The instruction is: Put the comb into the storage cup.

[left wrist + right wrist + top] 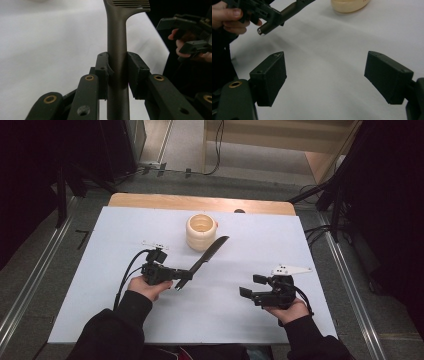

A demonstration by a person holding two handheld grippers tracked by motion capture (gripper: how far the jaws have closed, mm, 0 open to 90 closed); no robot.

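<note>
A dark comb (207, 255) with a long handle is held above the white table, its toothed end pointing toward a cream ribbed cup (201, 232). My left gripper (183, 276) is shut on the comb's handle (117, 57), with both pads pressed against it. The comb's teeth (131, 3) show at the top of the left gripper view. My right gripper (248, 288) hovers open at the right, nothing between its pads (270, 75). In the right gripper view the comb's handle end (273, 22) and the cup (349, 5) lie beyond it.
The white table top (125, 235) lies on a wooden table whose far edge (200, 202) shows. Cables and dark stands surround the table on the floor. A hand holding the right gripper (190, 32) appears in the left gripper view.
</note>
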